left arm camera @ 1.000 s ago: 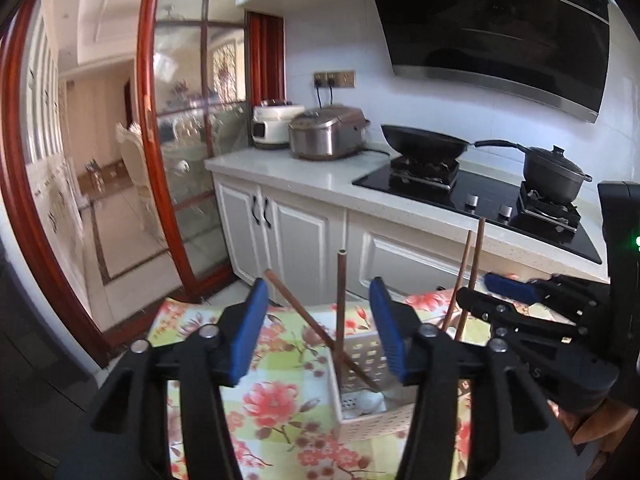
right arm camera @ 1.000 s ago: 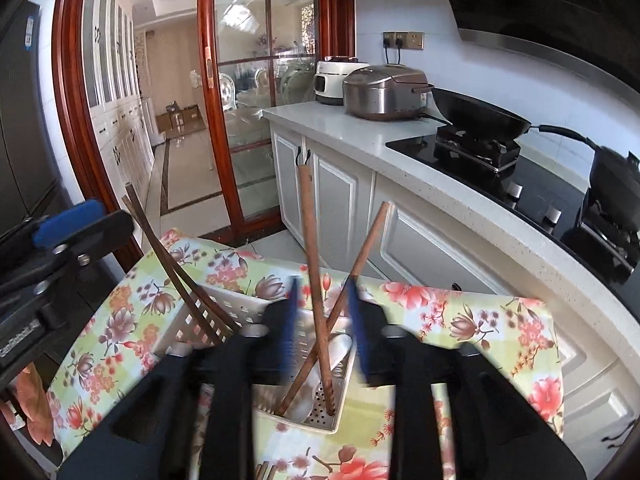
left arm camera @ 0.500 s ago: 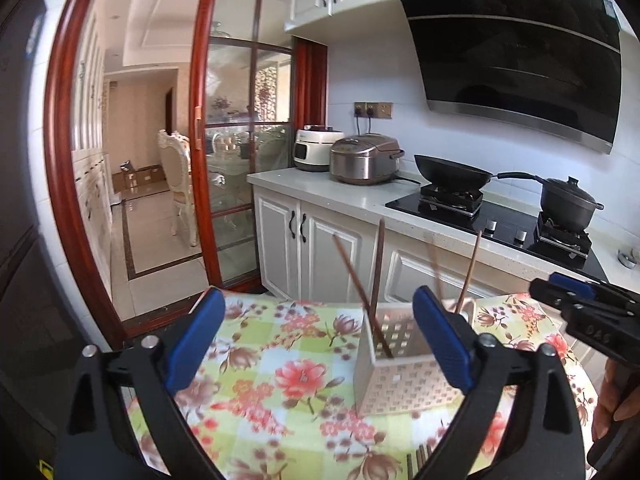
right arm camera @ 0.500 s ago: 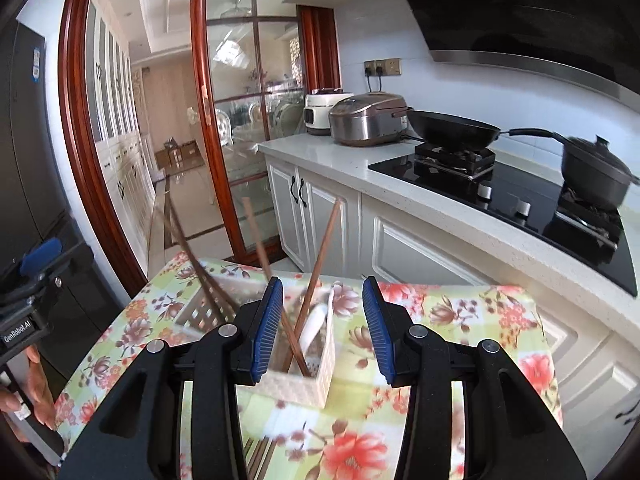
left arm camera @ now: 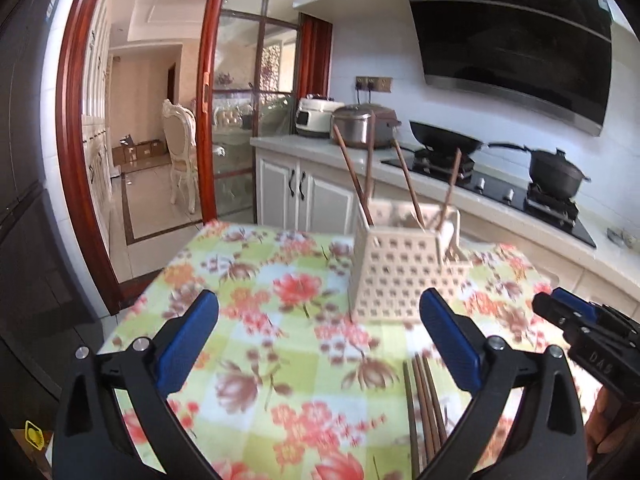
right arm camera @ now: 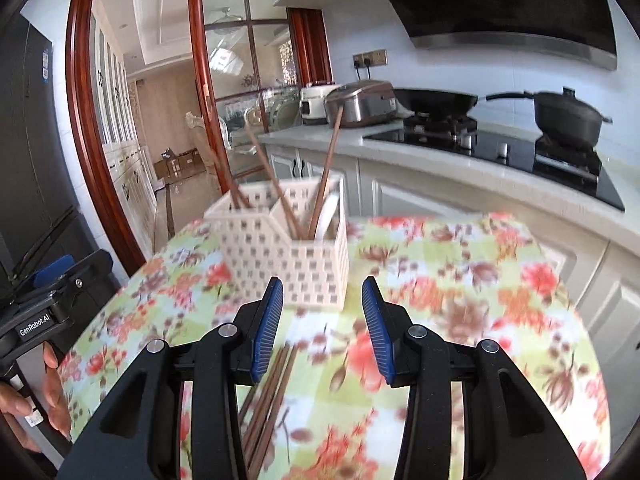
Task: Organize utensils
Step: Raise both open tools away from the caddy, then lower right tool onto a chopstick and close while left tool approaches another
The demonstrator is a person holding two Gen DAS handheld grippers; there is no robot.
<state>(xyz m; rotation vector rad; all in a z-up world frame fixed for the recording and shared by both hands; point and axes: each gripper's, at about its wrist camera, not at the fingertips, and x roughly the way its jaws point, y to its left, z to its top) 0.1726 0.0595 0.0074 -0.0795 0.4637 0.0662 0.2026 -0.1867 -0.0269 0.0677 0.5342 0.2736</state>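
A cream perforated utensil holder [left arm camera: 396,276] stands on the floral tablecloth [left arm camera: 280,292] with several brown chopsticks [left arm camera: 356,176] and a white spoon [right arm camera: 324,216] upright in it. It also shows in the right wrist view [right arm camera: 288,256]. Several loose brown chopsticks [left arm camera: 424,396] lie on the cloth in front of it, also in the right wrist view [right arm camera: 268,396]. My left gripper [left arm camera: 318,344] is wide open and empty, back from the holder. My right gripper [right arm camera: 322,324] is open and empty above the loose chopsticks.
A white counter [left arm camera: 320,152] behind the table carries two rice cookers [left arm camera: 360,128], a wok [left arm camera: 444,144] and a black pot [left arm camera: 556,172] on a stove. A glass door with a red frame [left arm camera: 208,112] stands at the left. A fridge [right arm camera: 28,152] is at far left.
Both grippers have pulled back from the holder and opened wider. The two chopsticks the right gripper held now stand in the holder. The loose chopsticks on the cloth have come into view.
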